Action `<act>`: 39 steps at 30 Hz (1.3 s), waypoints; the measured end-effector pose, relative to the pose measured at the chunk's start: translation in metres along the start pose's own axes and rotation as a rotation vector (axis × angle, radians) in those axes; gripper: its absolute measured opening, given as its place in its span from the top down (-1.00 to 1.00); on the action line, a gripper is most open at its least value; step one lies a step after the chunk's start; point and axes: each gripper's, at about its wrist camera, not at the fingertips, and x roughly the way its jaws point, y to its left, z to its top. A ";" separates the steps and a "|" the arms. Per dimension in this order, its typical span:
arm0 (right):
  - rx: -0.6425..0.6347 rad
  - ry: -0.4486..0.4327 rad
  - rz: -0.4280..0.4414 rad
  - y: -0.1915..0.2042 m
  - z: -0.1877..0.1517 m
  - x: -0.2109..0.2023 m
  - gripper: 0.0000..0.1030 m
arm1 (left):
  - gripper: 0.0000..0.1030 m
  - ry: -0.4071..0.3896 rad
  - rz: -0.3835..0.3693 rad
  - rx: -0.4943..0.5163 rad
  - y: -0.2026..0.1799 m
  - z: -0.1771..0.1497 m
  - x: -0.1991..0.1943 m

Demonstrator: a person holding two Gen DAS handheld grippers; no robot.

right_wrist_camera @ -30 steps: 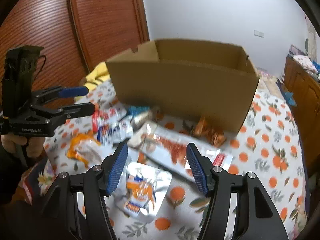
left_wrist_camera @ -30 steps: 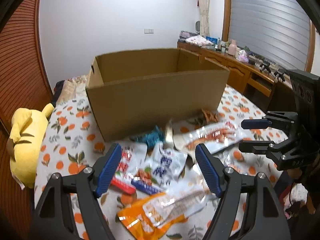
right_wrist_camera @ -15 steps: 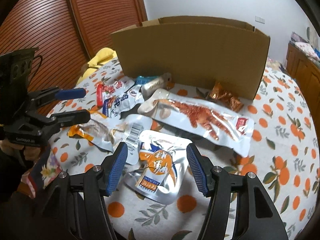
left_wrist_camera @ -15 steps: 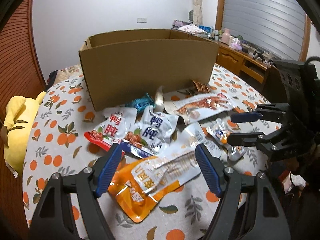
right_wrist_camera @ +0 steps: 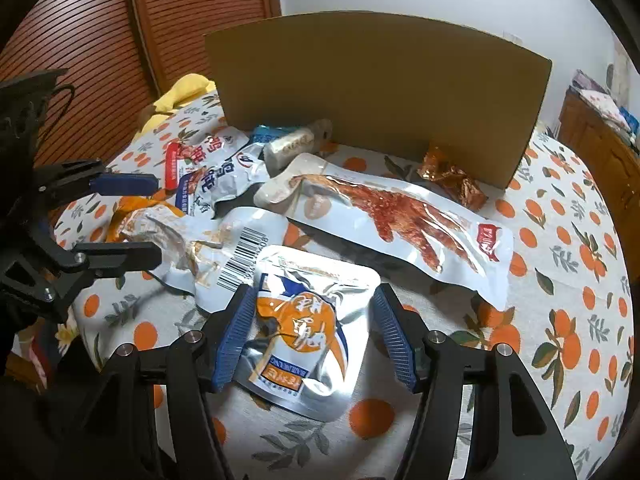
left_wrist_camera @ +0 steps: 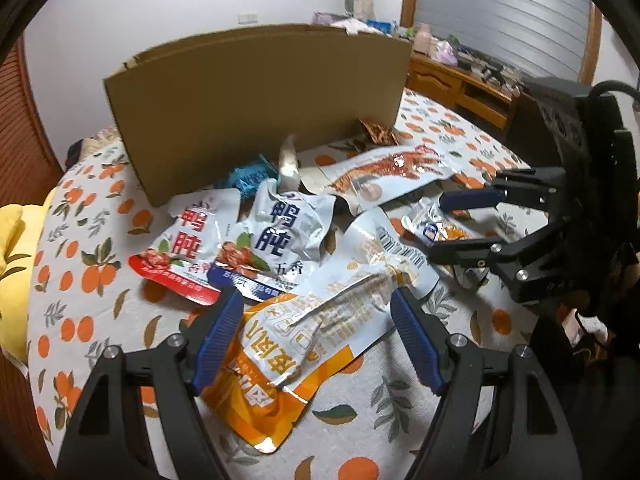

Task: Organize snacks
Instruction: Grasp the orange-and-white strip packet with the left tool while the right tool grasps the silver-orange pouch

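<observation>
Both grippers gape wide before the cardboard box (right_wrist_camera: 380, 92): right gripper (right_wrist_camera: 316, 336) straddling the silver pouch (right_wrist_camera: 308, 332), left gripper (left_wrist_camera: 316, 336) the orange packet (left_wrist_camera: 296, 344); slick overlapping foil could slip or drag neighbours.

A tablecloth (left_wrist_camera: 100, 288) printed with oranges and green leaves spreads beneath both pairs of fingers. A yellow plush toy (left_wrist_camera: 16, 248) lies at its edge, far left of the left fingers. Ahead and to the right of them stands a wooden sideboard (left_wrist_camera: 460, 84) crowded with small items. Brown slatted doors (right_wrist_camera: 100, 40) rise beyond the right fingers, to their left.
</observation>
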 end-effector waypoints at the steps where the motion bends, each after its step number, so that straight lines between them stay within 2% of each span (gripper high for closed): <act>1: 0.001 0.001 0.000 -0.001 -0.001 -0.001 -0.23 | -0.49 0.005 -0.003 0.007 0.000 0.000 0.001; 8: -0.008 0.011 -0.049 0.000 -0.009 -0.006 -0.23 | -0.53 0.063 -0.049 0.080 -0.005 0.001 0.011; 13: 0.006 0.001 -0.079 0.001 -0.014 -0.009 -0.23 | -0.61 0.105 -0.044 0.145 -0.016 -0.002 0.018; 22: 0.008 -0.004 -0.102 0.004 -0.013 -0.008 -0.25 | -0.65 0.107 -0.046 0.138 -0.019 0.000 0.021; 24: 0.011 -0.007 -0.099 0.004 -0.013 -0.008 -0.26 | -0.59 0.107 -0.046 0.129 -0.018 0.001 0.022; 25: 0.013 -0.009 -0.098 0.004 -0.013 -0.008 -0.27 | -0.44 0.102 -0.043 0.122 -0.017 0.001 0.021; 26: 0.014 -0.011 -0.097 0.004 -0.013 -0.008 -0.28 | -0.19 0.096 -0.042 0.120 -0.016 0.002 0.019; 28: 0.015 -0.015 -0.094 0.005 -0.013 -0.007 -0.29 | -0.05 0.095 -0.032 0.121 -0.016 0.003 0.017; 32: 0.013 -0.019 -0.089 0.005 -0.013 -0.007 -0.29 | 0.12 0.087 -0.018 0.133 -0.017 0.001 0.011; 39: 0.005 -0.016 -0.086 0.004 -0.012 -0.006 -0.30 | 0.25 0.048 -0.036 0.069 -0.010 0.003 0.002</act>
